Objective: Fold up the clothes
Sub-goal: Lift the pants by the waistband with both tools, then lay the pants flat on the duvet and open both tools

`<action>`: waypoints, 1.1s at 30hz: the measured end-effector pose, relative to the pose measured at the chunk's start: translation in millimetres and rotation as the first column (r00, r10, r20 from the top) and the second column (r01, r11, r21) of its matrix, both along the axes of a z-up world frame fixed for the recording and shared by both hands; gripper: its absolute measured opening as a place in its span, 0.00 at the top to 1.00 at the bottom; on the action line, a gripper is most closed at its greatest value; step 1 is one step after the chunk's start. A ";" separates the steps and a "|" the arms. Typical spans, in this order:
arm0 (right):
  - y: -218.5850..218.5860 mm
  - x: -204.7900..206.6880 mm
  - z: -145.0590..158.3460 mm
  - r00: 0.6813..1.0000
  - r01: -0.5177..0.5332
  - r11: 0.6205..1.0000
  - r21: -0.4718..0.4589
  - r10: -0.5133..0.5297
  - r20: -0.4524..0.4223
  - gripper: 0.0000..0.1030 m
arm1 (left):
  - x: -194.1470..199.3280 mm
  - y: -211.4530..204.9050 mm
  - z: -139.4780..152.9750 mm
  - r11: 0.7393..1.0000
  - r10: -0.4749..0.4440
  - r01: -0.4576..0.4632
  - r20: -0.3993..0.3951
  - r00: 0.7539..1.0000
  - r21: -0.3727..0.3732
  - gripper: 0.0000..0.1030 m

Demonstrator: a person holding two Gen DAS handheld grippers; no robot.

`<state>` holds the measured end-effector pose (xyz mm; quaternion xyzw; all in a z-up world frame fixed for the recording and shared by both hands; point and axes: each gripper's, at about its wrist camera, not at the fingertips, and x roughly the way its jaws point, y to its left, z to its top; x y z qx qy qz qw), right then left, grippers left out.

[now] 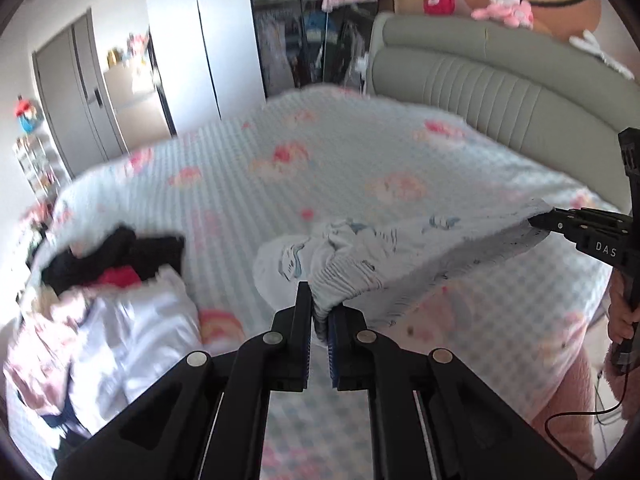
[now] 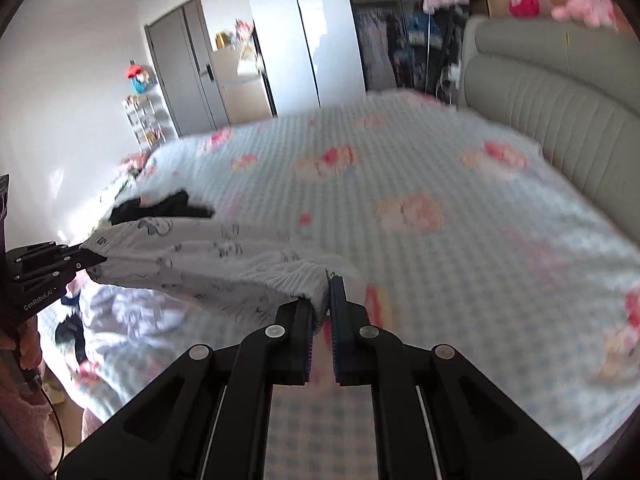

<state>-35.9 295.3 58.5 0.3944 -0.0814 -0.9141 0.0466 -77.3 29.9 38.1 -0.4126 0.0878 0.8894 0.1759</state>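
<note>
A pale blue-white printed garment with an elastic waistband hangs stretched between both grippers, just above the bed. In the left wrist view my left gripper is shut on one gathered end of the waistband. My right gripper pinches the other end at the far right. In the right wrist view the same garment runs leftward from my right gripper, which is shut on the fabric. It ends at my left gripper on the left edge.
The bed has a checked cover with pink prints and a grey padded headboard at the right. A pile of white, pink and black clothes lies at the left. A hand holds the right gripper's handle.
</note>
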 end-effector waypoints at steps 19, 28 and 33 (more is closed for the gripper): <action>-67.1 34.4 -84.7 0.981 -0.175 0.965 0.195 0.155 0.117 0.63 | 39.0 -16.2 -127.8 0.997 0.061 -0.067 0.162 0.985 0.033 0.86; -152.9 5.6 -138.9 0.835 -0.520 0.849 0.093 0.482 0.266 0.63 | 34.7 -14.9 -121.2 0.993 0.063 -0.076 0.153 0.986 0.087 0.85; -159.8 -9.0 -152.9 0.845 -0.478 0.877 0.035 0.449 0.289 0.63 | 36.0 -9.8 -118.8 0.996 0.041 -0.052 0.147 0.988 0.075 0.85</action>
